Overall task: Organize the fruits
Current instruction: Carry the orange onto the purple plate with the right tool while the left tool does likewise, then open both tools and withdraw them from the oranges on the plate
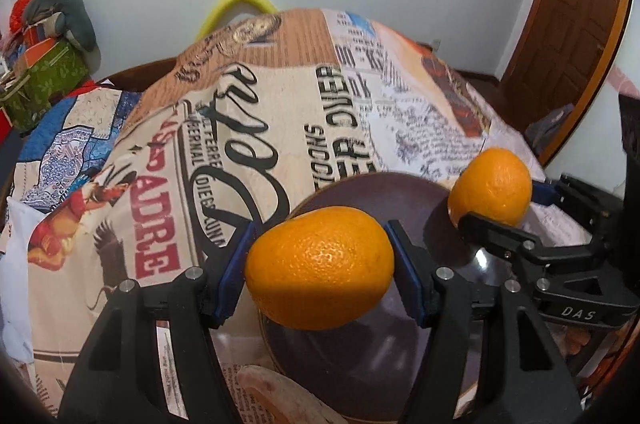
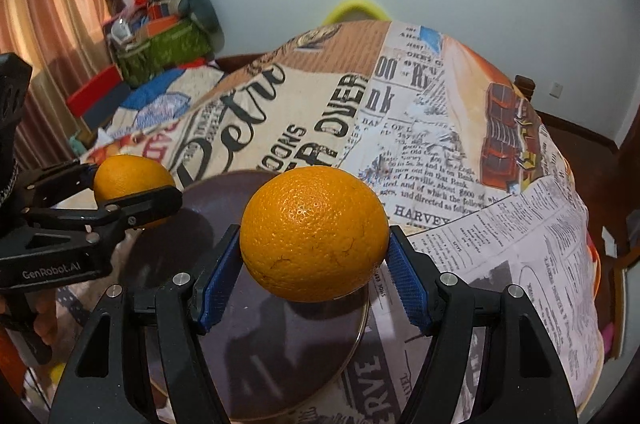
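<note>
My left gripper [image 1: 320, 264] is shut on an orange [image 1: 319, 266], its blue pads pressing both sides. The fruit hangs above a dark brown plate [image 1: 360, 364] on the cloth-covered table. My right gripper [image 2: 314, 256] is shut on a second orange [image 2: 314, 234], held over the same plate [image 2: 260, 352]. In the left wrist view the right gripper [image 1: 504, 207] and its orange [image 1: 491, 185] appear at the right, over the plate's far edge. In the right wrist view the left gripper [image 2: 128, 189] with its orange [image 2: 134, 179] shows at the left.
A newspaper-print tablecloth [image 2: 460, 183] covers the round table. A pale pink object [image 1: 280, 400] lies beside the plate's near edge. A yellow chair back [image 1: 238, 3] stands behind the table. Bags and boxes [image 2: 160, 39] pile up at the far left.
</note>
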The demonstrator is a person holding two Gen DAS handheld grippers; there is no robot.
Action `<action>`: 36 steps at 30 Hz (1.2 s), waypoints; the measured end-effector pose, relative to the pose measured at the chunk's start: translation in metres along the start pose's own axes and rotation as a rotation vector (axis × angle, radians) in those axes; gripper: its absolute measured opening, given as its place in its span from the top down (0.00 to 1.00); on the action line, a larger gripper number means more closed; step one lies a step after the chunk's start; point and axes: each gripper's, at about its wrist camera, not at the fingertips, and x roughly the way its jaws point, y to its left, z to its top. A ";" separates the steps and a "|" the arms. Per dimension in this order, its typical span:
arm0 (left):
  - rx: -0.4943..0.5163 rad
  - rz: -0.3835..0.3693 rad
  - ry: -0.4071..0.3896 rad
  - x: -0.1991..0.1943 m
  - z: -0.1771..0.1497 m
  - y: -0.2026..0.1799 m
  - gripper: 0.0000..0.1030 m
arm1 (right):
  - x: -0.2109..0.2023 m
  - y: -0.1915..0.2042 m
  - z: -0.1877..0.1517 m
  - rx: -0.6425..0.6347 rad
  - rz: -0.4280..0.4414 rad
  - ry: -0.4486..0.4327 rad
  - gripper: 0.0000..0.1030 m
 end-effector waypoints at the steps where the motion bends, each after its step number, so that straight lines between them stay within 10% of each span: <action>1: 0.004 0.005 0.012 0.004 -0.001 0.000 0.37 | 0.002 0.001 0.000 -0.009 0.004 0.010 0.35; 15: -0.037 -0.033 0.097 0.028 -0.004 0.008 0.37 | 0.023 0.003 -0.002 -0.027 0.036 0.079 0.34; 36: -0.024 -0.014 -0.059 -0.053 0.001 0.007 0.36 | -0.032 0.015 0.003 -0.015 0.038 -0.014 0.28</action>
